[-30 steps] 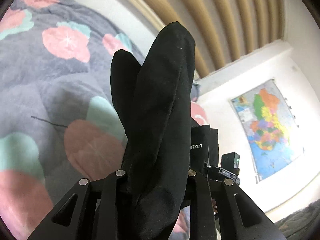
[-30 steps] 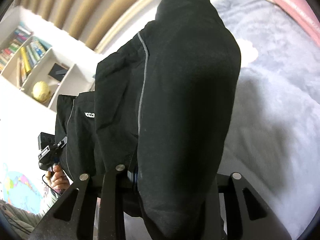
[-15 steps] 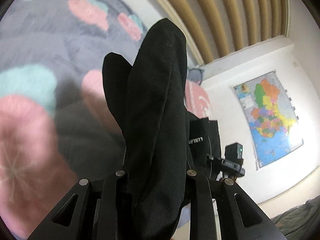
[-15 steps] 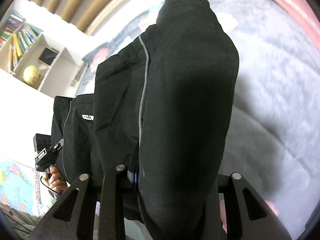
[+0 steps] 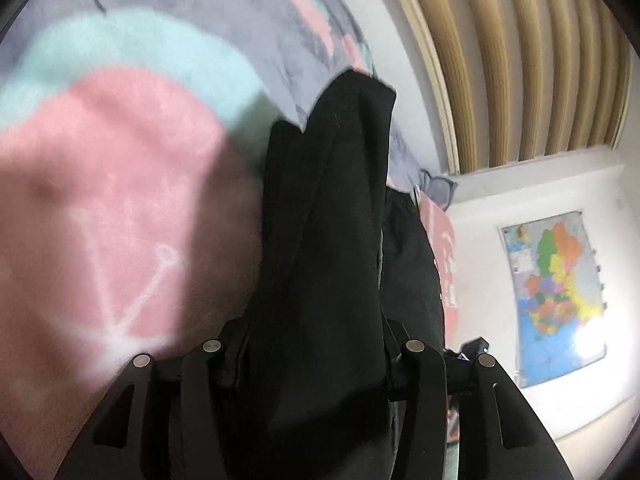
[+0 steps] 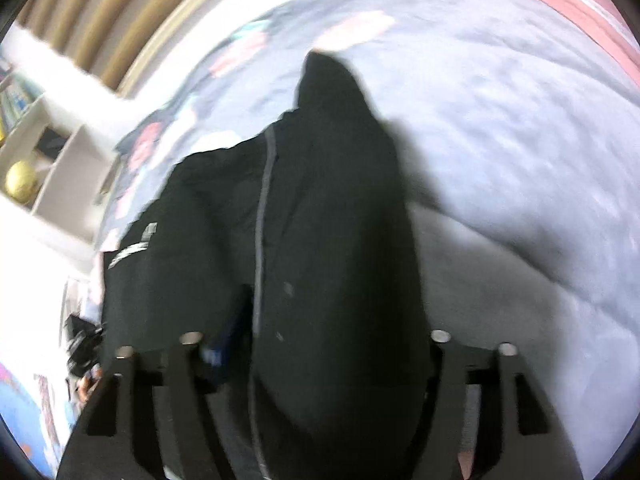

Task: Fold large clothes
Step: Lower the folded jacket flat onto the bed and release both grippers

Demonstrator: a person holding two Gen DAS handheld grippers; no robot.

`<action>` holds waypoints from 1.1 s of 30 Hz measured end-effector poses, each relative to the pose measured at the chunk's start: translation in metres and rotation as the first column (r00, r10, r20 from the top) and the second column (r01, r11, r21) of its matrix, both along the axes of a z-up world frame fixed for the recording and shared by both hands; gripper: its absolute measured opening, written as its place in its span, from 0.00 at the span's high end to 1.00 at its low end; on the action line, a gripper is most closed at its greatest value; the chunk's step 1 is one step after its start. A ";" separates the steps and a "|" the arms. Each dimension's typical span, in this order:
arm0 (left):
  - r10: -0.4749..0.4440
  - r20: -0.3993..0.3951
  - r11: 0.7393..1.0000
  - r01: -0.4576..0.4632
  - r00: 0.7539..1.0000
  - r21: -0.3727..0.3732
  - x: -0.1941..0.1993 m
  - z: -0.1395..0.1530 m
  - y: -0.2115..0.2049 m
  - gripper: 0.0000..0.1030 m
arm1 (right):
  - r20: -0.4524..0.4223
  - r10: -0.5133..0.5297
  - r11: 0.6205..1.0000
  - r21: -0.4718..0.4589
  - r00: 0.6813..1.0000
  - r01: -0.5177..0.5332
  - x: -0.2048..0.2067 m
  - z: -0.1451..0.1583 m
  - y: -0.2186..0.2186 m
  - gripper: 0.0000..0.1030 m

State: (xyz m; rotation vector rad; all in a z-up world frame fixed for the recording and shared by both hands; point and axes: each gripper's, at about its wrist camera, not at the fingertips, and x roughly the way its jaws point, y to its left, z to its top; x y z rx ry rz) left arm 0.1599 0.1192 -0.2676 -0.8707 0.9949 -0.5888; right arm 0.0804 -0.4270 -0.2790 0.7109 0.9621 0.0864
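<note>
A black garment (image 5: 320,260) with a grey side stripe and a white logo hangs bunched between both grippers. My left gripper (image 5: 316,360) is shut on one bunched end; the cloth covers its fingertips. My right gripper (image 6: 312,360) is shut on the other end (image 6: 332,240), its fingertips hidden too. The garment's far tip reaches the grey floral bedspread (image 5: 120,200) in the left wrist view. In the right wrist view the bedspread (image 6: 520,140) lies close below the cloth.
A wooden slatted headboard (image 5: 520,60) rises behind the bed. A wall map (image 5: 556,296) hangs at the right. White shelves with a golden ball (image 6: 20,184) stand at the left. A pink striped pillow (image 6: 560,0) lies at the bed's far side.
Both grippers have swung down toward the bed with the garment; the bedspread now fills more of each view and the hanging cloth is lower and blurred by motion.
</note>
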 end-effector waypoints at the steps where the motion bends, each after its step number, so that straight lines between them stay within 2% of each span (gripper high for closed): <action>1: 0.011 0.029 0.998 -0.013 1.000 0.054 -0.005 0.009 0.001 0.52 | 0.013 -0.017 1.000 -0.015 1.000 0.017 -0.009 0.003 -0.003 0.29; 2: 0.031 0.067 0.989 -0.041 0.997 0.142 -0.014 0.023 0.001 0.52 | 0.024 -0.030 0.999 -0.041 0.999 0.031 -0.017 0.007 -0.003 0.29; 5: 0.061 0.175 0.951 -0.110 0.983 0.288 -0.040 0.065 0.000 0.54 | 0.064 -0.079 0.978 -0.186 0.995 0.089 -0.052 0.037 -0.001 0.26; 8: 0.019 0.293 0.932 -0.123 0.956 0.342 -0.064 0.109 -0.019 0.54 | 0.158 -0.046 0.940 -0.328 0.986 0.096 -0.077 0.089 0.037 0.26; 10: -0.046 0.340 0.915 -0.096 0.939 0.391 -0.077 0.126 -0.043 0.54 | 0.196 0.007 0.926 -0.372 0.981 0.068 -0.093 0.108 0.051 0.26; 13: -0.160 0.345 0.888 -0.018 0.925 0.459 -0.088 0.132 -0.095 0.54 | 0.175 0.119 0.932 -0.359 0.977 -0.049 -0.083 0.115 0.099 0.26; 15: -0.215 0.325 0.865 0.025 0.921 0.501 -0.089 0.123 -0.124 0.54 | 0.095 0.176 0.922 -0.366 0.980 -0.130 -0.065 0.094 0.129 0.26; 16: -0.226 0.290 0.843 0.037 0.930 0.537 -0.085 0.111 -0.142 0.54 | 0.044 0.181 0.911 -0.383 0.983 -0.150 -0.056 0.079 0.140 0.26; 18: -0.218 0.205 0.816 0.063 0.954 0.574 -0.075 0.081 -0.158 0.54 | -0.049 0.181 0.893 -0.410 0.982 -0.186 -0.039 0.046 0.154 0.26; 19: -0.214 0.171 0.800 0.072 0.962 0.596 -0.067 0.065 -0.164 0.54 | -0.064 0.172 0.886 -0.425 0.983 -0.183 -0.032 0.031 0.158 0.26; 21: -0.203 0.178 0.784 0.051 0.963 0.619 -0.067 0.054 -0.169 0.54 | -0.054 0.155 0.883 -0.440 0.986 -0.163 -0.028 0.024 0.162 0.26; 23: -0.201 0.188 0.758 0.032 0.961 0.652 -0.067 0.056 -0.175 0.54 | -0.053 0.134 0.890 -0.433 0.990 -0.143 -0.027 0.026 0.162 0.26; 26: -0.183 0.191 0.758 0.014 0.964 0.653 -0.074 0.065 -0.172 0.54 | -0.052 0.113 0.895 -0.428 0.992 -0.124 -0.030 0.034 0.164 0.26; 28: -0.170 0.201 0.746 -0.008 0.965 0.666 -0.080 0.076 -0.169 0.54 | -0.037 0.091 0.902 -0.421 0.995 -0.098 -0.037 0.046 0.163 0.26; 29: -0.165 0.217 0.728 -0.030 0.962 0.685 -0.088 0.085 -0.167 0.54 | -0.021 0.084 0.906 -0.414 0.996 -0.085 -0.045 0.053 0.160 0.26; 31: -0.160 0.253 0.707 -0.069 0.954 0.704 -0.095 0.103 -0.167 0.52 | 0.019 0.074 0.909 -0.412 0.997 -0.059 -0.056 0.070 0.161 0.26; 33: -0.155 0.316 0.678 -0.132 0.936 0.723 -0.113 0.131 -0.164 0.46 | 0.073 0.064 0.904 -0.427 0.995 -0.027 -0.070 0.095 0.165 0.23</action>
